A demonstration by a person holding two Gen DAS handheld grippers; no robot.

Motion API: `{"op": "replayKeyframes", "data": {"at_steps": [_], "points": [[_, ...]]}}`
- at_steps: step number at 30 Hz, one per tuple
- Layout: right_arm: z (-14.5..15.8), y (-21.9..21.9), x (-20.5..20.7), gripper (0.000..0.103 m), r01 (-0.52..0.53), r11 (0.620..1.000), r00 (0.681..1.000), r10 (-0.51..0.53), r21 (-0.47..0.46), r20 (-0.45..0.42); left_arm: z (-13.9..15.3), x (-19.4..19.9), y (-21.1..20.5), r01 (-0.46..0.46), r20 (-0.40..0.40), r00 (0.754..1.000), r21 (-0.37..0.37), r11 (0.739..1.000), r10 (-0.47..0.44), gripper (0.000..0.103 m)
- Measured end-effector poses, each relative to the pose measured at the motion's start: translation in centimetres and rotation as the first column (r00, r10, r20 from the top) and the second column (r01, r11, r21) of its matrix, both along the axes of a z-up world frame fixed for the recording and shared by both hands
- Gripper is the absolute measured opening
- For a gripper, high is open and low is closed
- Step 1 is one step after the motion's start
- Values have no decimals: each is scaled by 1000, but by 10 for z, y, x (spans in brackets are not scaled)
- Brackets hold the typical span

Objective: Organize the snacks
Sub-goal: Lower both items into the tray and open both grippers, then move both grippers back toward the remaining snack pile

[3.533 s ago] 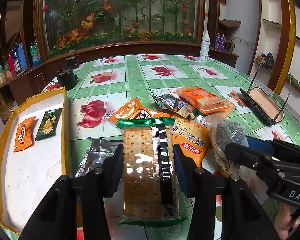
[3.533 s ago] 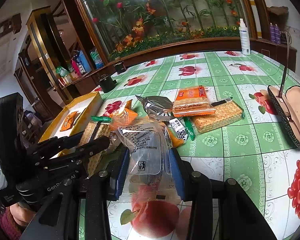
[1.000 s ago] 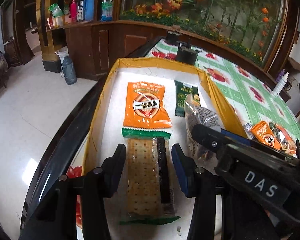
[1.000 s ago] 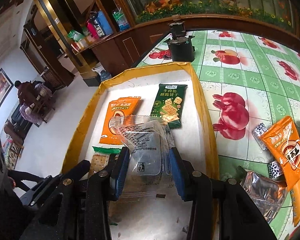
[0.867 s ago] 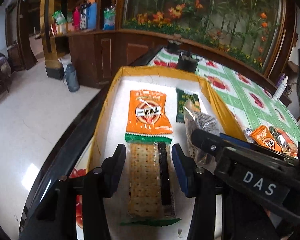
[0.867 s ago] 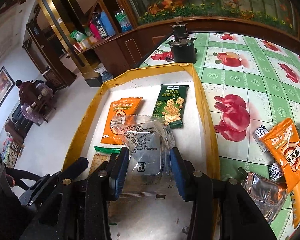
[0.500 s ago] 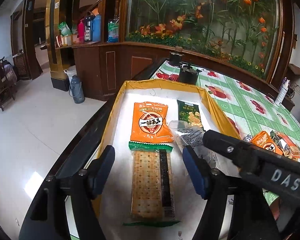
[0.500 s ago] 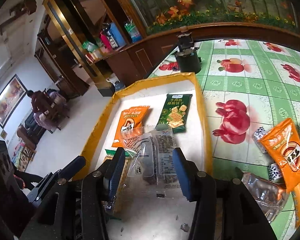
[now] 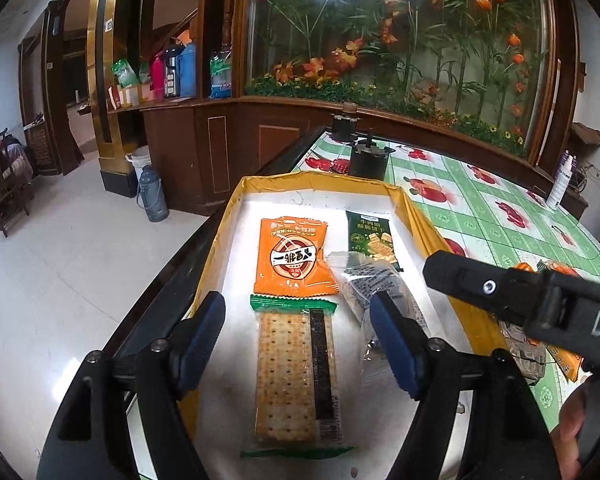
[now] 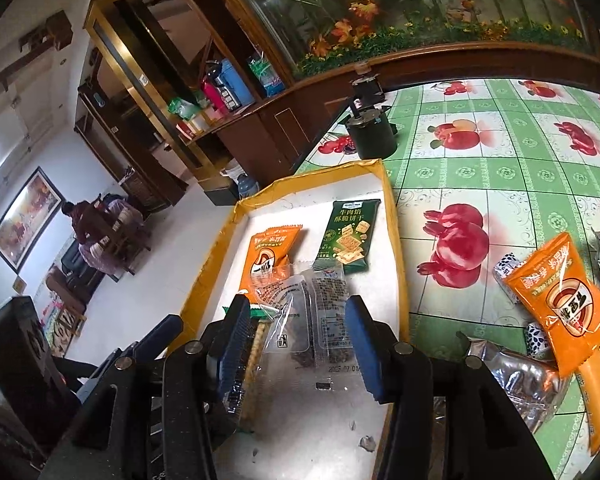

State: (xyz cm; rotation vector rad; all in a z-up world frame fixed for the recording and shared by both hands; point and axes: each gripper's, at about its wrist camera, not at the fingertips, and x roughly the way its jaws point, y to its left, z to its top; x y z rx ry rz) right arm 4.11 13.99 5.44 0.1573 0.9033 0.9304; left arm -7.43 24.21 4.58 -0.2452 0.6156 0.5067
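Observation:
A yellow-rimmed white tray (image 9: 316, 179) (image 10: 397, 240) holds an orange snack bag (image 9: 294, 258) (image 10: 269, 256), a green cracker bag (image 9: 373, 240) (image 10: 348, 238), a long cracker pack (image 9: 296, 376) and a clear packet of dark snacks (image 9: 374, 280) (image 10: 320, 320). My left gripper (image 9: 298, 340) is open, its jaws wide on either side of the cracker pack lying flat. My right gripper (image 10: 294, 344) is open over the clear packet, which lies on the tray. The right gripper's body also shows in the left wrist view (image 9: 540, 304).
Several loose snack bags, one orange (image 10: 560, 300), lie on the green fruit-print tablecloth (image 10: 500, 176) right of the tray. A dark round container (image 9: 368, 160) (image 10: 370, 136) stands beyond the tray. The table edge and floor drop off to the left.
Both grippers carried their packs from the table pile to the tray, set them down and opened. Both have since drawn back and up a little.

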Motion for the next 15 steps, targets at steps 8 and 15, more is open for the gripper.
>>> {"op": "replayKeyframes", "data": {"at_steps": [8, 15], "points": [[10, -20, 6, 54, 32, 999, 999, -32, 28, 11, 3, -2, -6, 15, 20, 1000, 23, 1000, -15, 75], [24, -71, 24, 60, 124, 991, 991, -126, 56, 34, 7, -5, -18, 23, 31, 999, 74, 997, -26, 75]]}}
